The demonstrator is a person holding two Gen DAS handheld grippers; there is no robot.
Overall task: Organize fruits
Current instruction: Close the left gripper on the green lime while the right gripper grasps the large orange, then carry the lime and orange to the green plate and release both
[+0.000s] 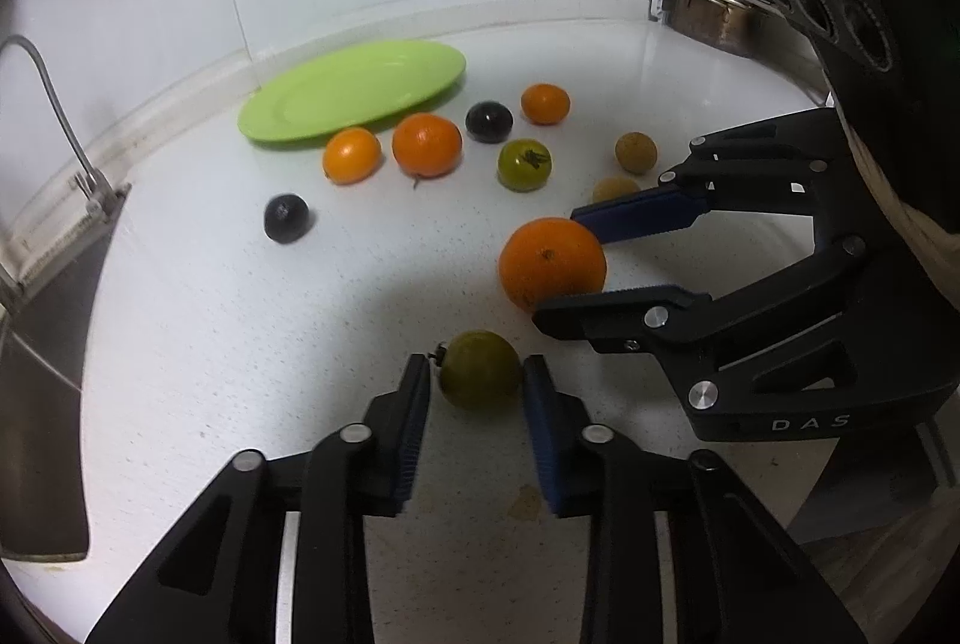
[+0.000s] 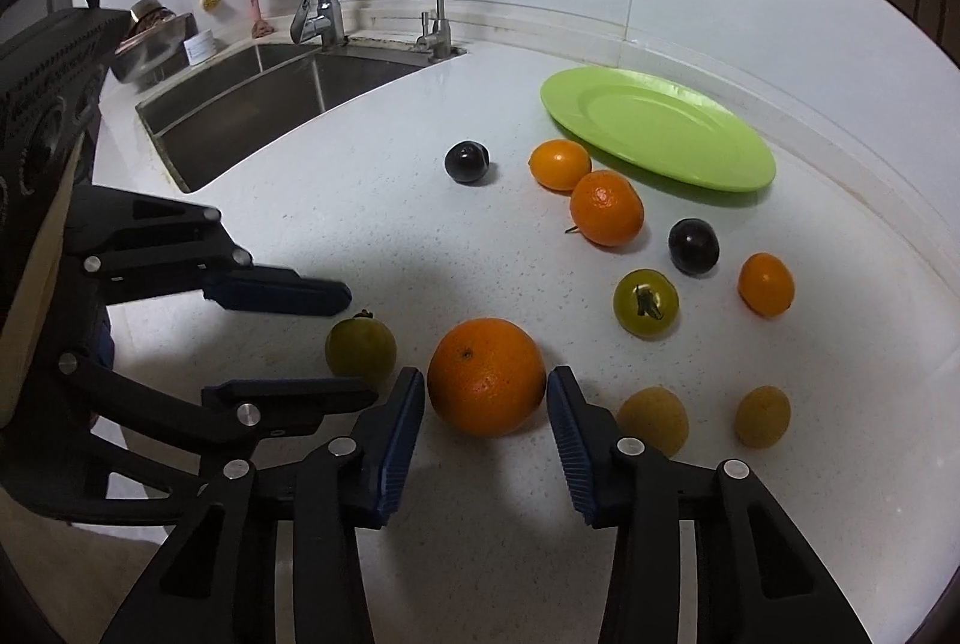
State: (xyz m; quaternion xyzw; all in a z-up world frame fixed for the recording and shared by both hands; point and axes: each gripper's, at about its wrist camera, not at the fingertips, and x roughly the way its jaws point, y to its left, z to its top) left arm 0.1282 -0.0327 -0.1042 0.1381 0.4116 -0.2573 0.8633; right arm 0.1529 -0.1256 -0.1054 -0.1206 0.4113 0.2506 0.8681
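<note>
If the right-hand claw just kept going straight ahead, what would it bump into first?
The right gripper would meet the large round orange first; it already sits between the open jaws on the white speckled counter.

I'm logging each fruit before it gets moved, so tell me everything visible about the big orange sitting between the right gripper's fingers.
The big orange is the largest fruit here, round, bright orange, with dimpled peel and a small dark stem scar facing up. It sits whole on the white speckled countertop, between the open blue-padded fingers of the right hand-held gripper. The pads flank it closely; actual contact cannot be confirmed. A green fruit lies just left of it, apart.
</note>
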